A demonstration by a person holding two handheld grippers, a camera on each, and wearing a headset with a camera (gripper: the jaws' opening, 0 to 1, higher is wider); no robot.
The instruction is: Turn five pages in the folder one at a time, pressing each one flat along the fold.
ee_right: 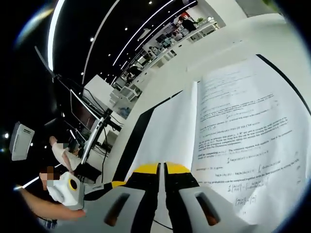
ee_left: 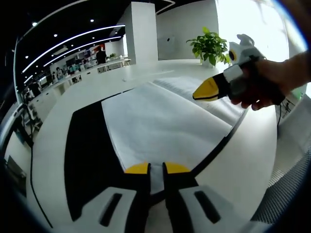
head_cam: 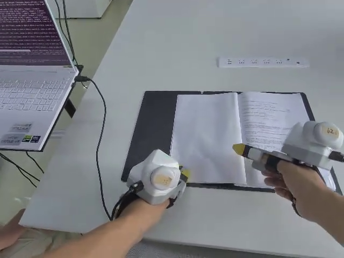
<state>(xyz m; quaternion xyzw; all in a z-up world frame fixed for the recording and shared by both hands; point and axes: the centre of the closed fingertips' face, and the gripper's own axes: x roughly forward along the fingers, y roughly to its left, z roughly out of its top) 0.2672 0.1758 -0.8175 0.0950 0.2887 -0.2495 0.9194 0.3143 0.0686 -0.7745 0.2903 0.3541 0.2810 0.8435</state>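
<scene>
A black folder (head_cam: 153,129) lies open on the white table. A blank white page (head_cam: 207,134) lies turned to the left of the fold, and a printed page (head_cam: 269,121) lies to its right. My left gripper (head_cam: 184,174) is shut at the folder's near edge, by the blank page's bottom corner (ee_left: 146,141), with nothing between its tips (ee_left: 156,170). My right gripper (head_cam: 238,149) is shut and hovers over the lower part of the fold, pointing left. In the right gripper view its tips (ee_right: 161,169) sit over the fold between the blank page (ee_right: 170,131) and the printed page (ee_right: 243,131).
An open laptop (head_cam: 32,70) stands at the left table edge, with a black cable (head_cam: 101,134) running down beside the folder. A white power strip (head_cam: 263,62) lies beyond the folder. A potted plant (ee_left: 209,46) stands far off.
</scene>
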